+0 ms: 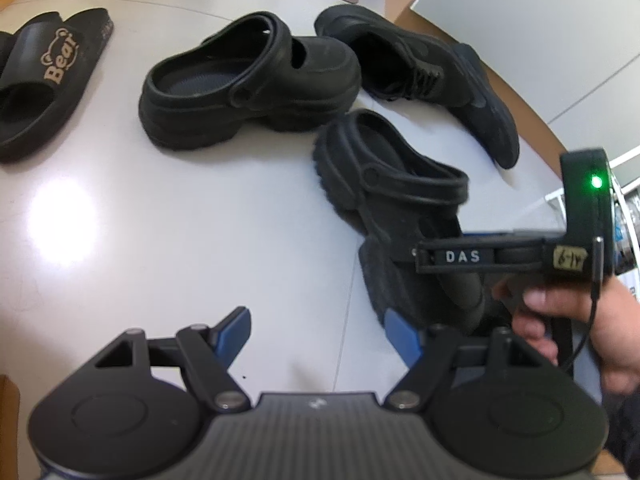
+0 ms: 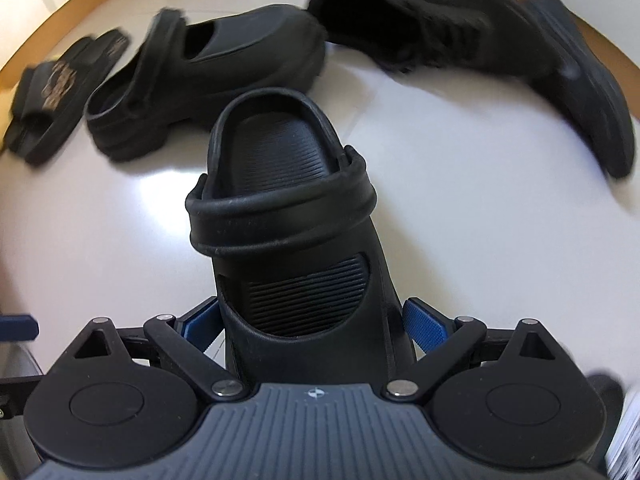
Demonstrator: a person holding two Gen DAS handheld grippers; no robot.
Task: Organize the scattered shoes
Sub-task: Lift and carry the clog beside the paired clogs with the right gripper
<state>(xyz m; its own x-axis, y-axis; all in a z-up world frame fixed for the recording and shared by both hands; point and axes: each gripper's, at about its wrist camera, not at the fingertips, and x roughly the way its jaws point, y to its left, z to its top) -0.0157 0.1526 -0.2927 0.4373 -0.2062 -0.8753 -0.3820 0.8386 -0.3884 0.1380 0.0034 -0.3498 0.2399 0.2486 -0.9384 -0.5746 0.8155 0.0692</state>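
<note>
A black clog (image 2: pixel 288 208) lies on the white floor, its toe end between the blue pads (image 2: pixel 424 320) of my right gripper (image 2: pixel 316 320). The jaws stand wide, close beside the toe, and I see no pad pressing on it. In the left wrist view the same clog (image 1: pixel 384 184) lies at the right, with a person's hand (image 1: pixel 560 320) holding the right gripper over its toe. The matching clog (image 1: pixel 248 80) stands further off. My left gripper (image 1: pixel 320 336) hangs open over bare floor with nothing between its fingers.
A black lace-up sneaker (image 1: pixel 432 72) lies on its side beyond the clogs, near a brown wooden strip (image 1: pixel 532 112) along the wall. A black slide printed "Bear" (image 1: pixel 44 76) sits at the far left. White floor tiles (image 1: pixel 160 240) spread in front of the left gripper.
</note>
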